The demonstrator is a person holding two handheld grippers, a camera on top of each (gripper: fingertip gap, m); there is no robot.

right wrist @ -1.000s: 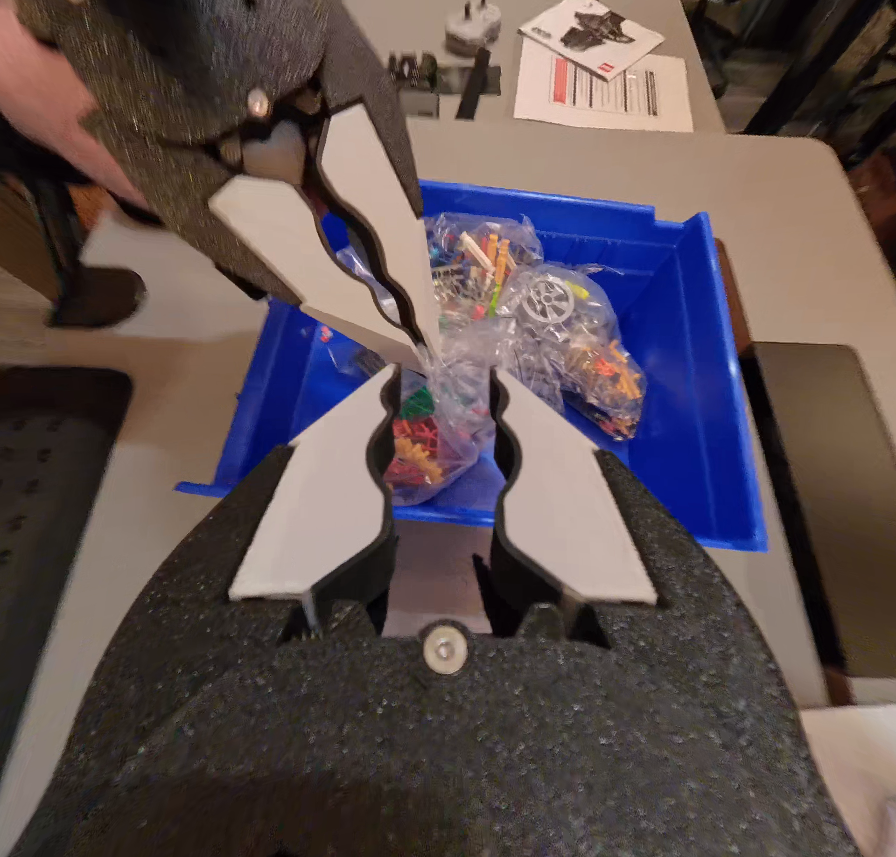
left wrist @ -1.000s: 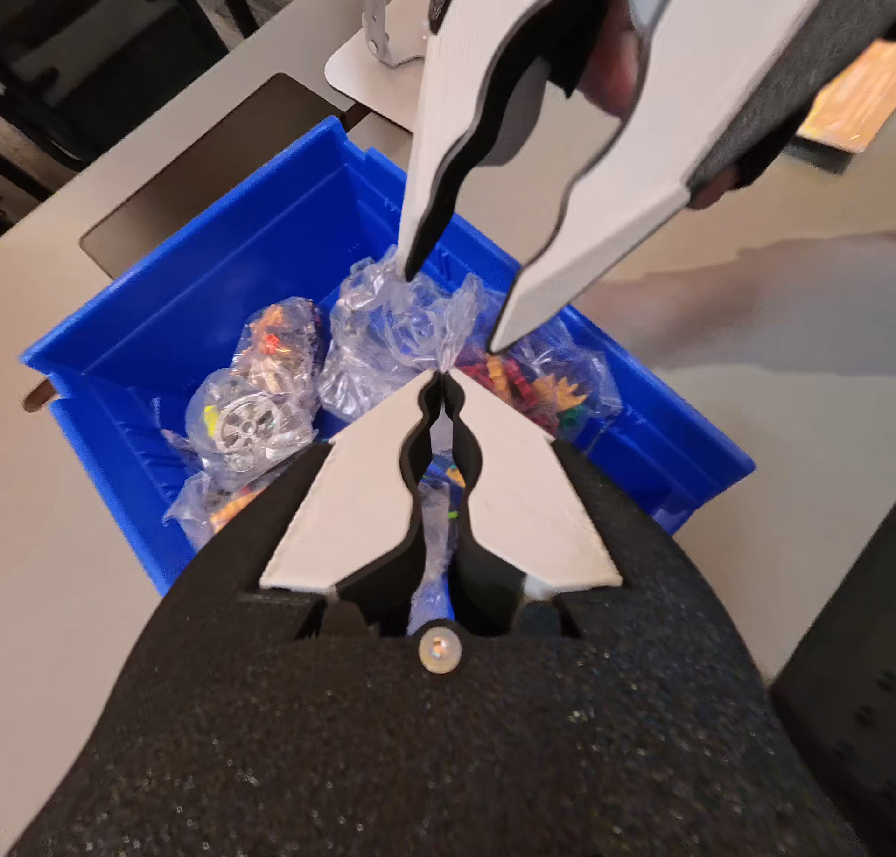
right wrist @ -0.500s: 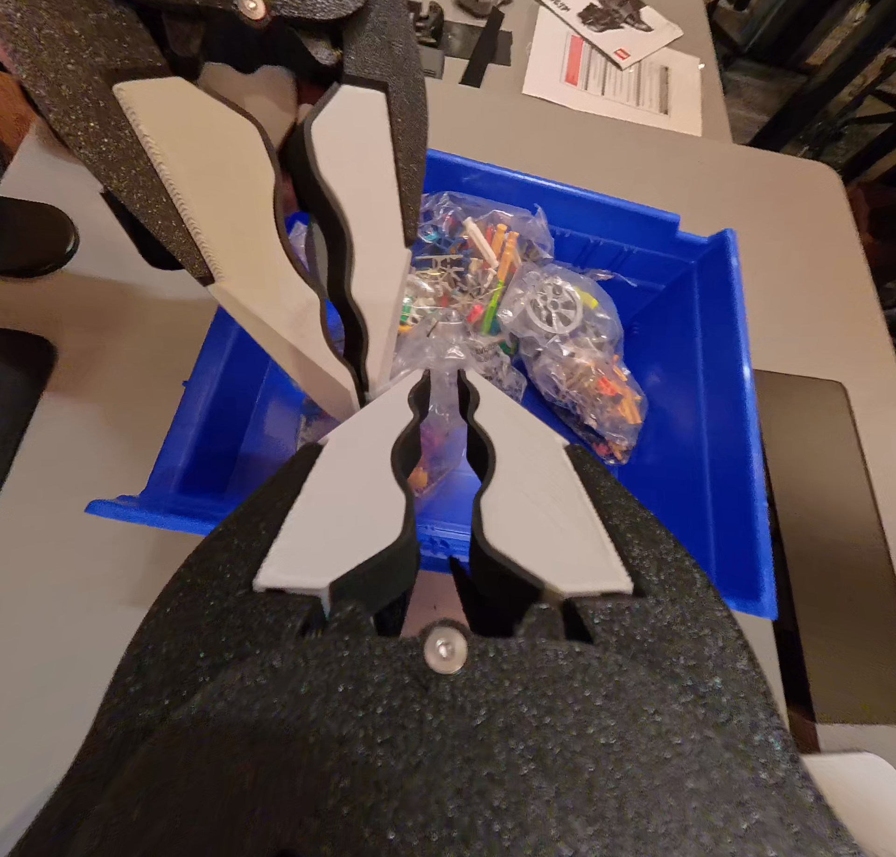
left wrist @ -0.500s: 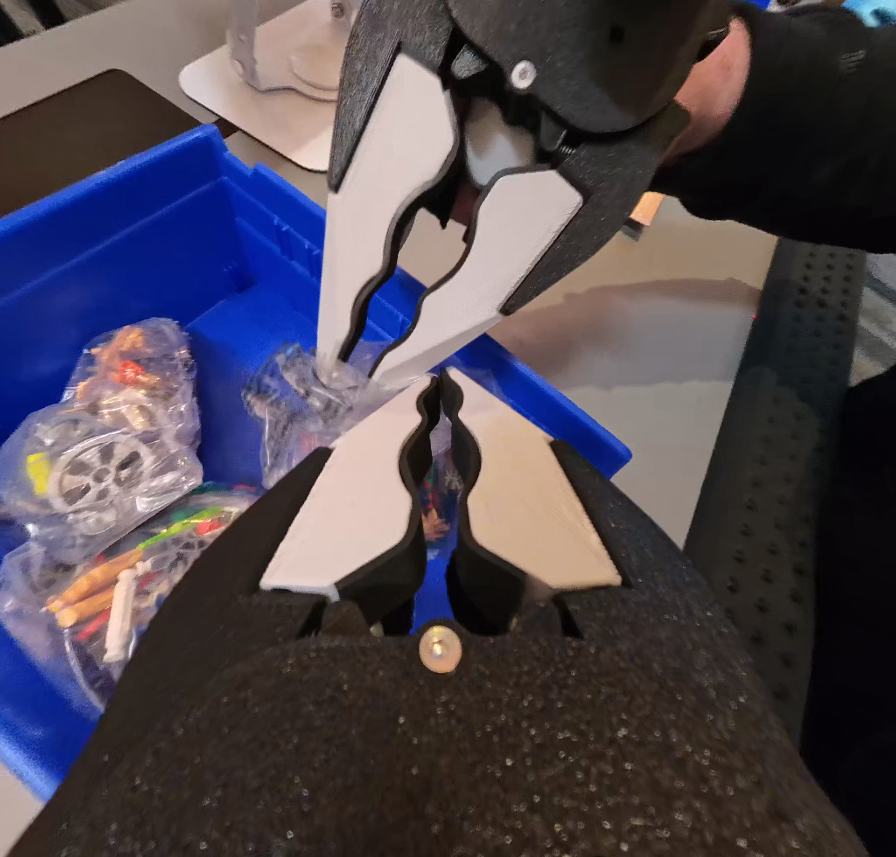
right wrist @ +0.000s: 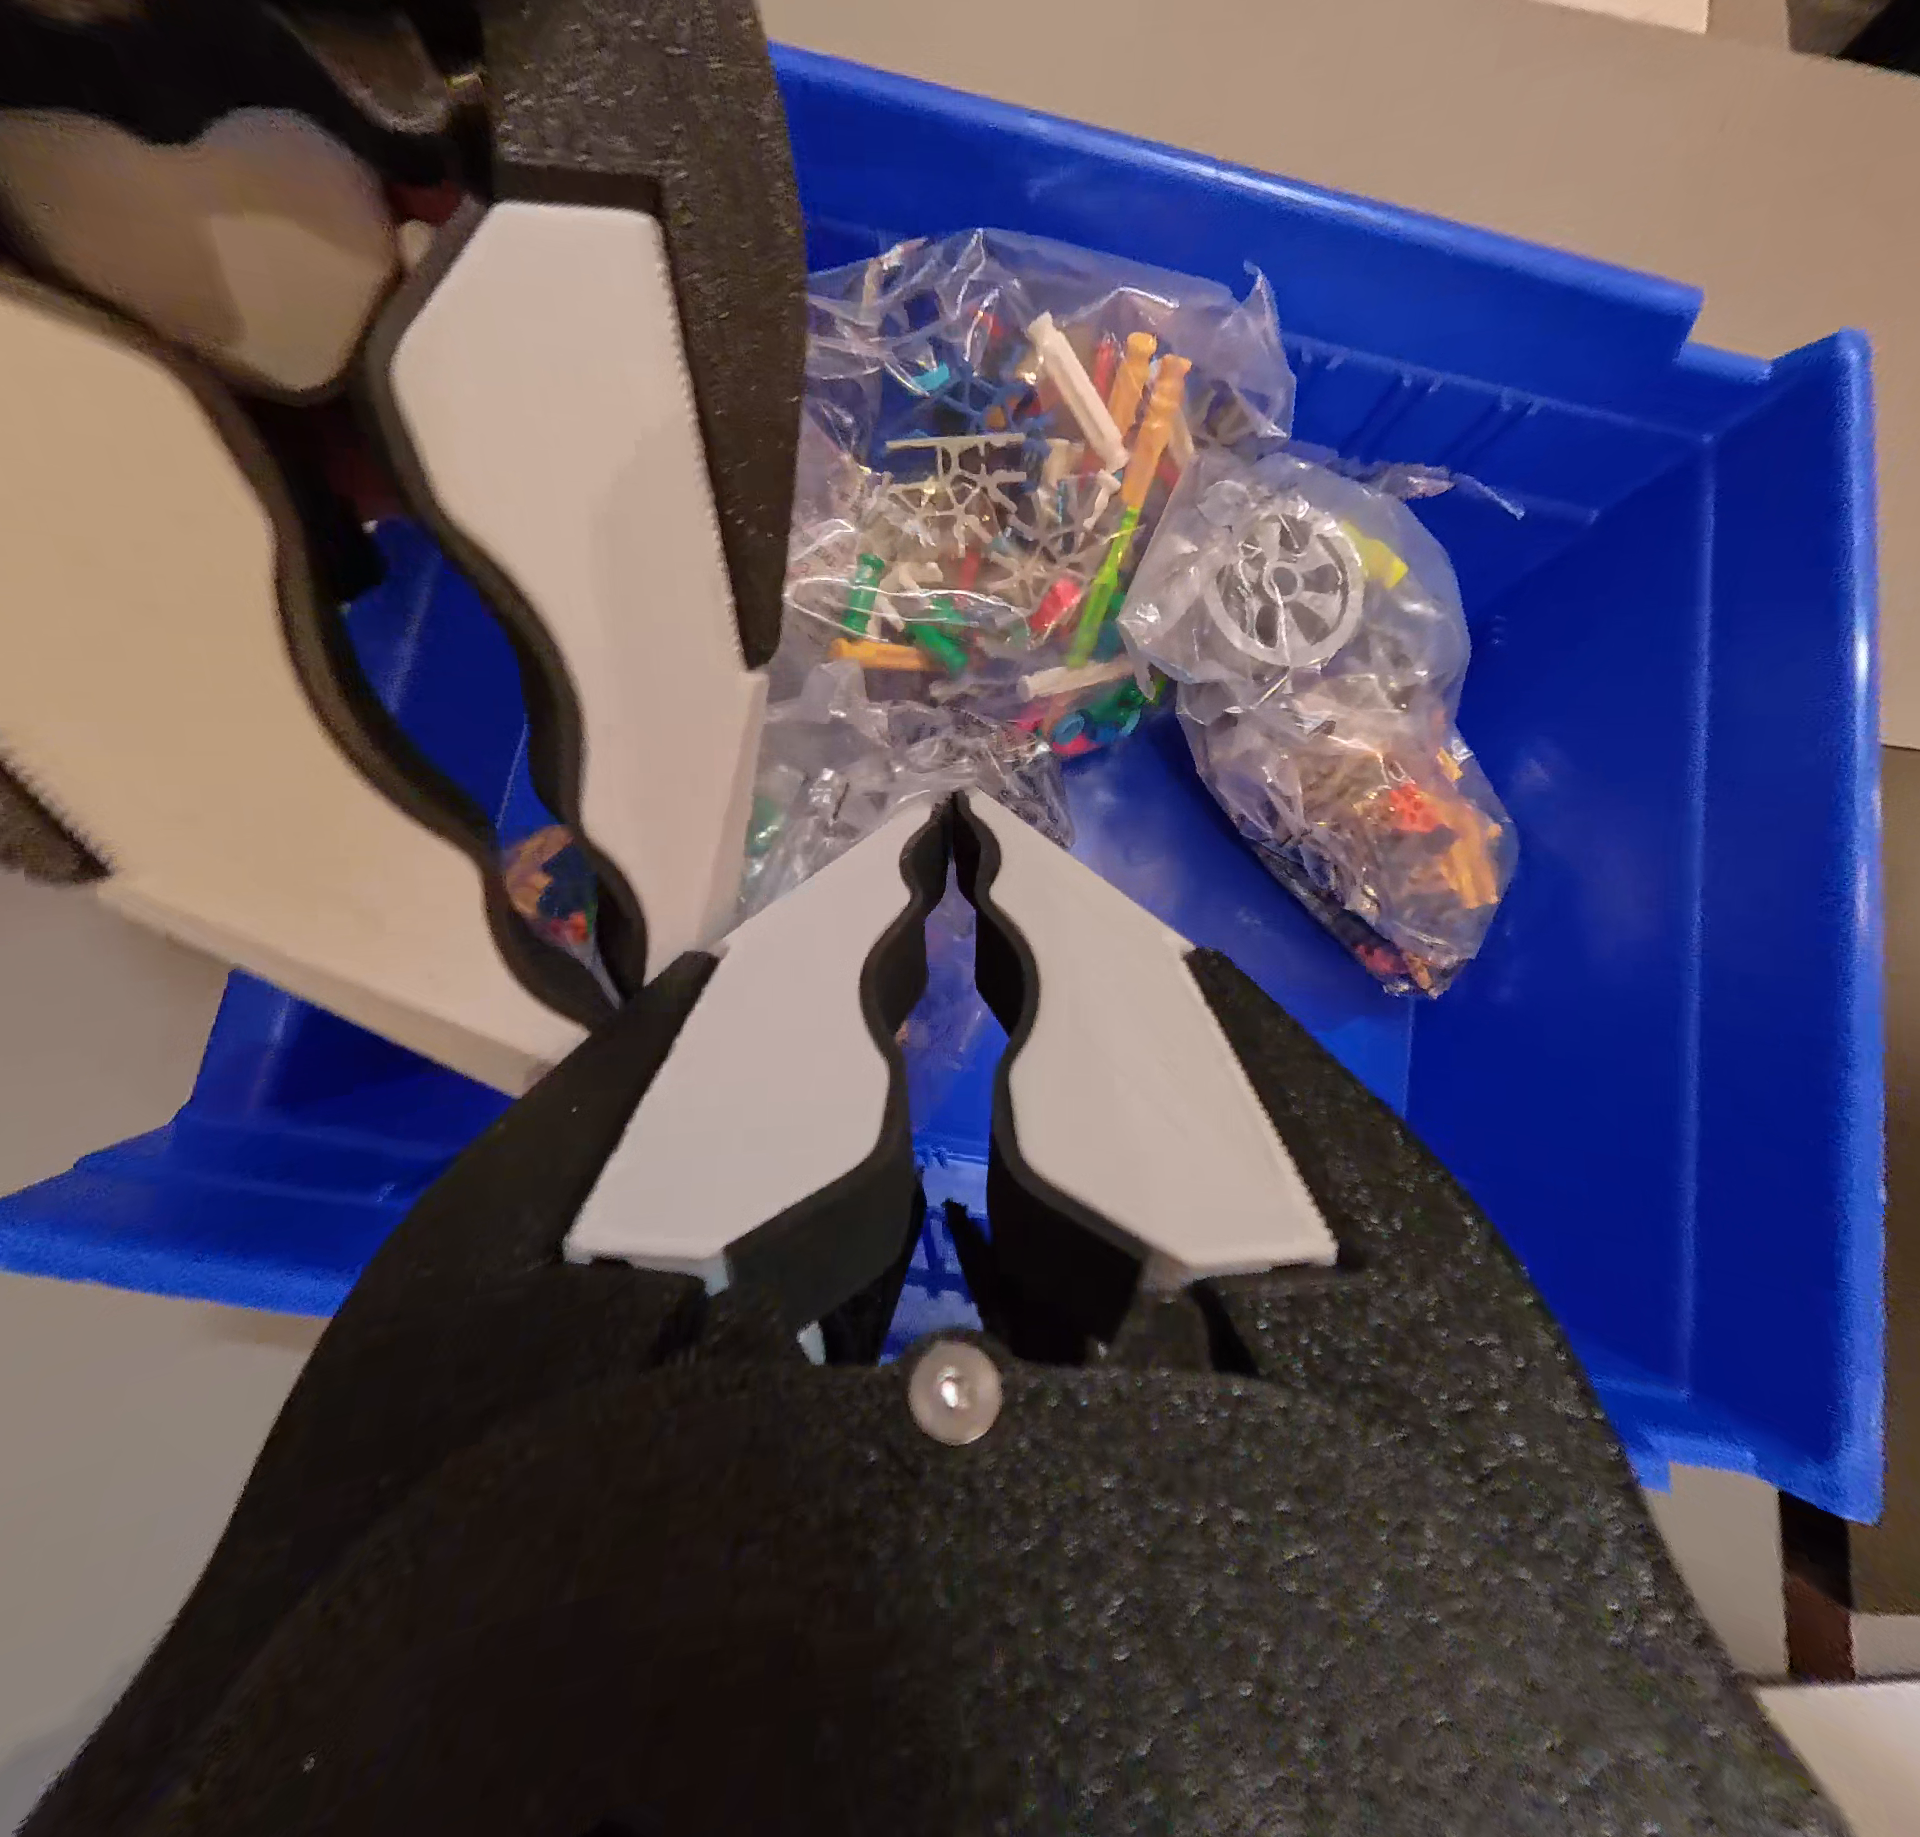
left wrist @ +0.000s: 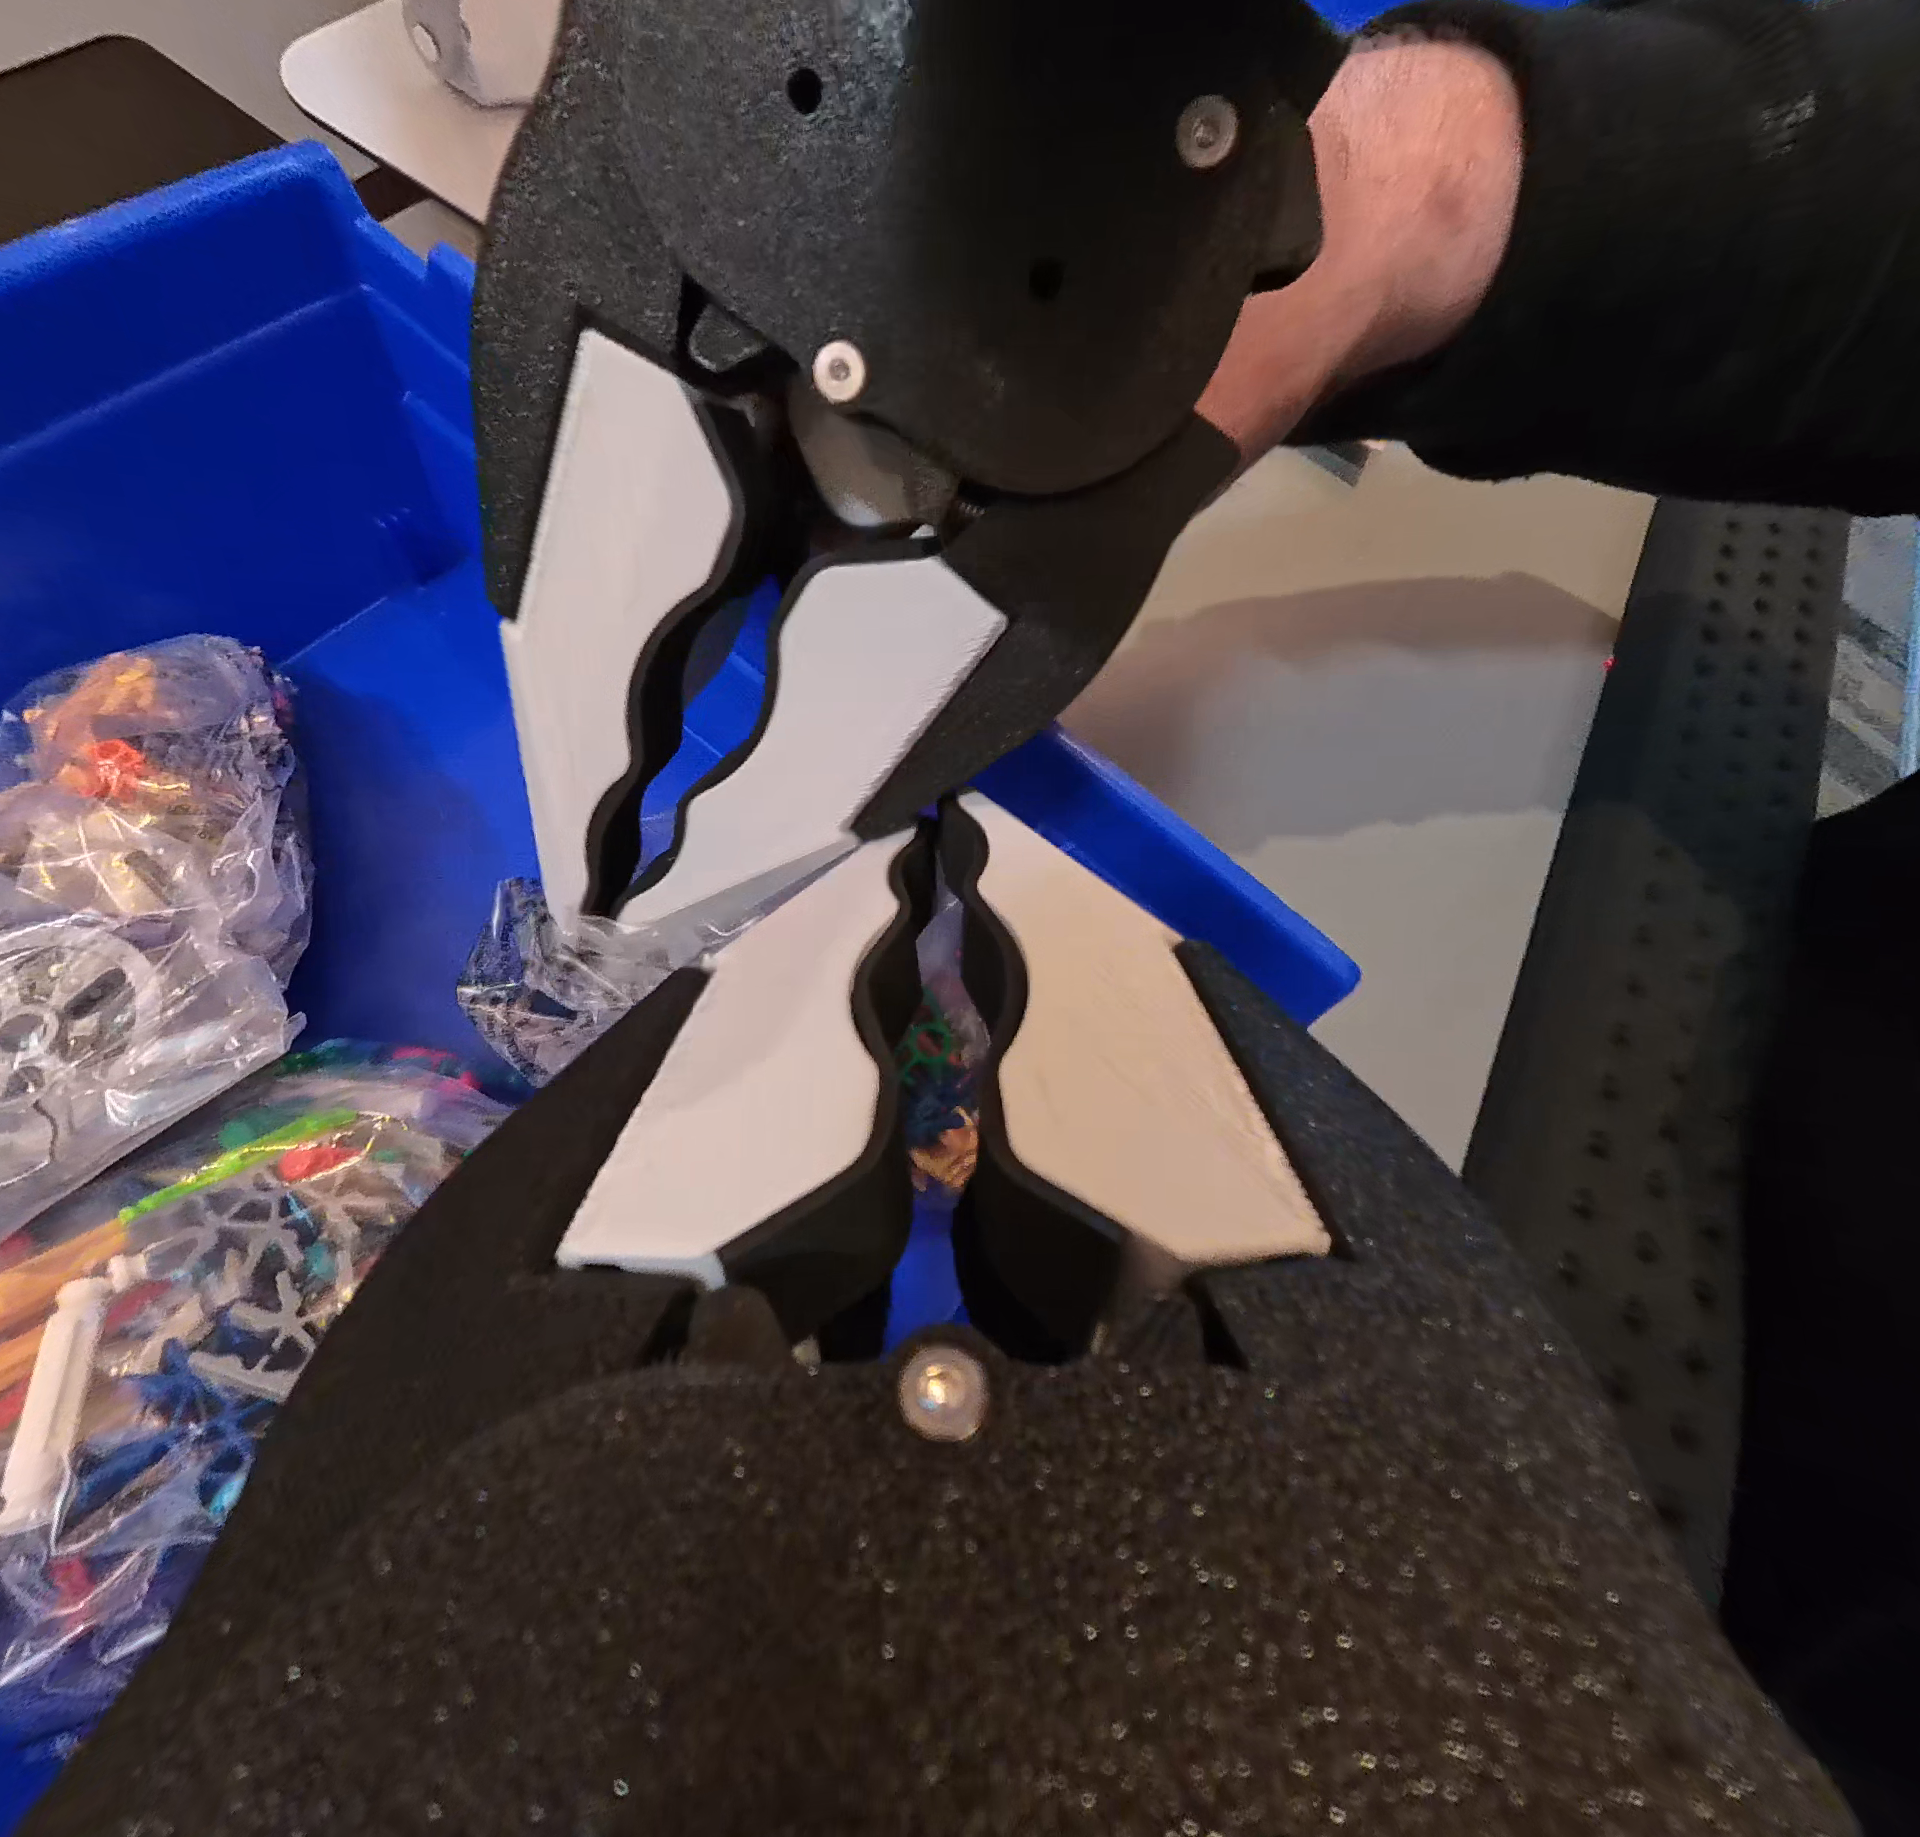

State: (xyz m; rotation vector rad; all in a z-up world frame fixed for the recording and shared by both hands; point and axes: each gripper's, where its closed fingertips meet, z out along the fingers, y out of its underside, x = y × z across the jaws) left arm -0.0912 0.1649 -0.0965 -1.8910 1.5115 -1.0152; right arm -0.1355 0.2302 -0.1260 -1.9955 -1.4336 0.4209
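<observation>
A clear plastic bag of small coloured construction pieces is being pinched from two sides above a blue plastic bin. The left gripper is being held nearly closed, tips together, with crinkled film and coloured pieces showing in the narrow gap between its fingers. The right gripper is likewise being pressed almost fully closed on a fold of the same film; in the left wrist view its tips are being seen clamped on the bag's bunched end. The two grippers are being kept just beside each other, tips nearly touching. Whether the bag is being torn or only lifted cannot be told; no opening in the film is visible, and the pieces are all being kept inside. Two other sealed bags are lying on the bin floor: one packed with rods and snowflake-shaped connectors, one with a grey spoked wheel. The bags are thin, glossy and wrinkled; the bin is rigid and smooth-walled; the gripper fingers are flat pale plates with wavy black pads, mounted in grainy black bodies. A matte grey table is bearing the bin.
</observation>
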